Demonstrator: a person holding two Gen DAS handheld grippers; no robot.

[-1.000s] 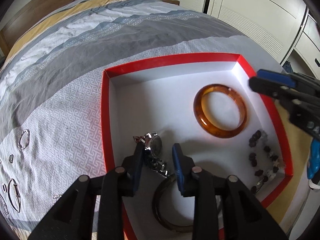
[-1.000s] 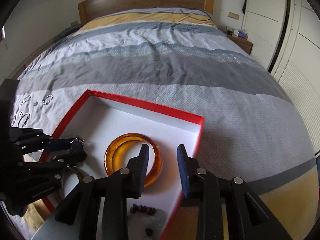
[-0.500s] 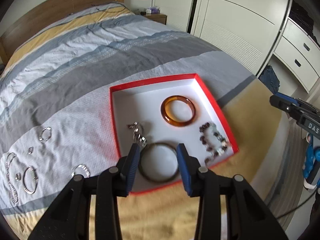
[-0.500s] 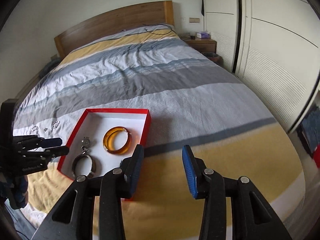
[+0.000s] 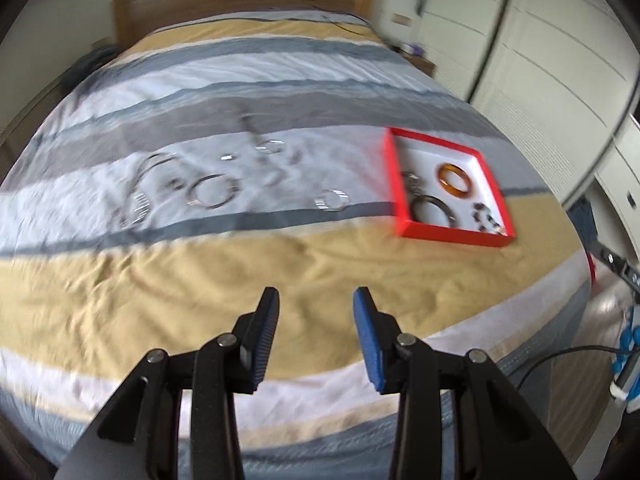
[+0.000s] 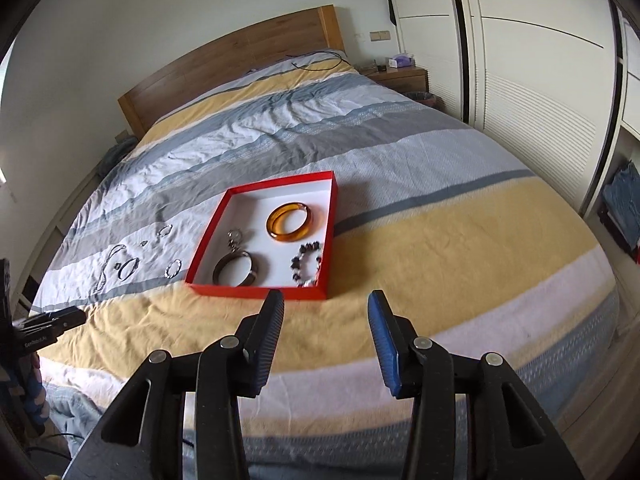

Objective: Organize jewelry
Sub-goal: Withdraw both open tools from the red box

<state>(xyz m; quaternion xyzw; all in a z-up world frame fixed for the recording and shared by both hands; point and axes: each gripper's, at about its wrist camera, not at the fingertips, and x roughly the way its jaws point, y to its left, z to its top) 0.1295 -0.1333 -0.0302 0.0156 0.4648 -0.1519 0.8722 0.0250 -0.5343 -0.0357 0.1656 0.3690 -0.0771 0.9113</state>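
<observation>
Hanging above the yellow stripe of the bed cover, the left gripper is seen with its jaws set apart and nothing between them. The right gripper is also held over the yellow stripe; its jaws are opening and nothing is caught between them either.

Just past the right gripper's fingertips, a flat red box with a white inside is laid on the striped bed cover. Four pieces of jewelry are kept in it. A shiny orange-brown bangle is placed near the far right corner. A dark brown ring-shaped bangle is placed at the near left. A small silver watch is set just behind the dark bangle, and it cannot be told whether the two touch. A bracelet of dark and pale beads is laid at the near right, close to the box wall.

To the left of the box, more silver jewelry is spread on the white and grey stripes: a small silver ring bracelet near the box, a bigger silver hoop, and a long silver chain further left. In the left wrist view these pieces are blurred.

A wooden headboard is seen at the far end of the bed, and white wardrobe doors are seen on the right.
</observation>
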